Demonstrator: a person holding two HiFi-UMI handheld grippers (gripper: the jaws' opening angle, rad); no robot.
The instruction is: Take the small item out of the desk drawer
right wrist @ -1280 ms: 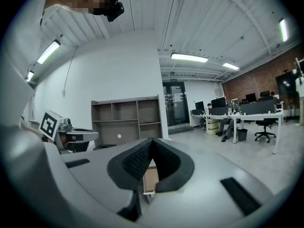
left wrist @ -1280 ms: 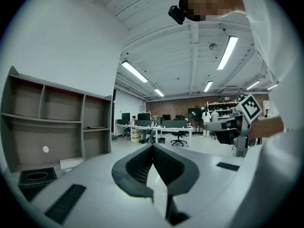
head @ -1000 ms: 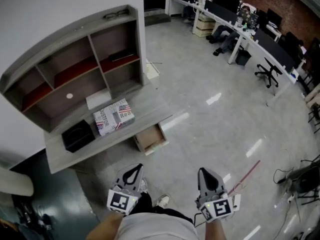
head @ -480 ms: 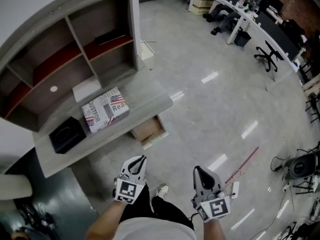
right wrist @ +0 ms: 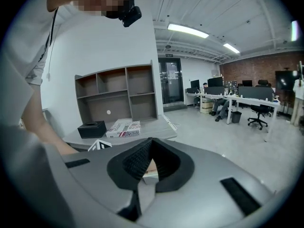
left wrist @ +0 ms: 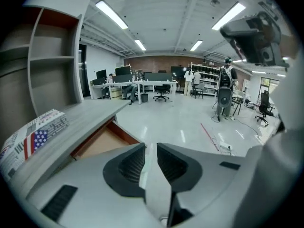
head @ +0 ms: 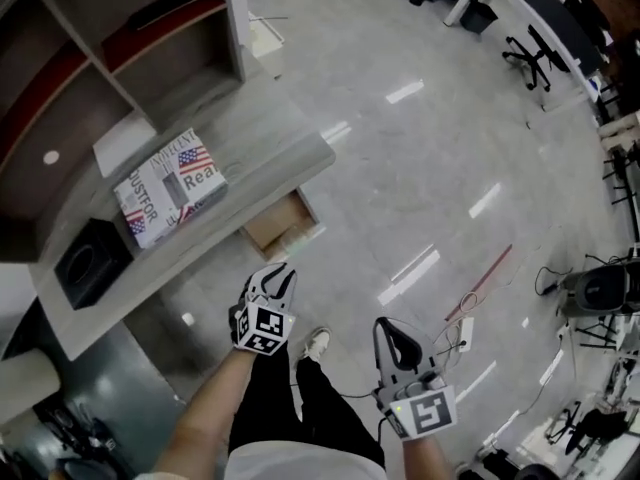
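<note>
The grey desk (head: pixel 262 173) stands at the left, and its wooden drawer (head: pixel 281 222) is pulled out under the front edge. No small item shows on the drawer's brown floor. My left gripper (head: pixel 285 270) hovers just short of the drawer and points at it; its jaws are opening with nothing between them. In the left gripper view the left gripper (left wrist: pixel 151 146) shows a narrow gap, with the drawer (left wrist: pixel 102 140) ahead at the left. My right gripper (head: pixel 383 324) hangs lower right over the floor. In its own view the right gripper (right wrist: pixel 151 140) is shut and empty.
On the desk lie a flag-printed box (head: pixel 165 188), a black box (head: pixel 90 258) and a white sheet (head: pixel 125 153), under a shelf unit (head: pixel 120 58). My legs and a shoe (head: pixel 317 343) are below. Cables (head: pixel 465 303) and office chairs (head: pixel 540 58) lie to the right.
The view has tilted down, so the desk sits higher and further left. My left gripper has moved up towards the drawer and its jaws have parted. The right gripper stays shut.
</note>
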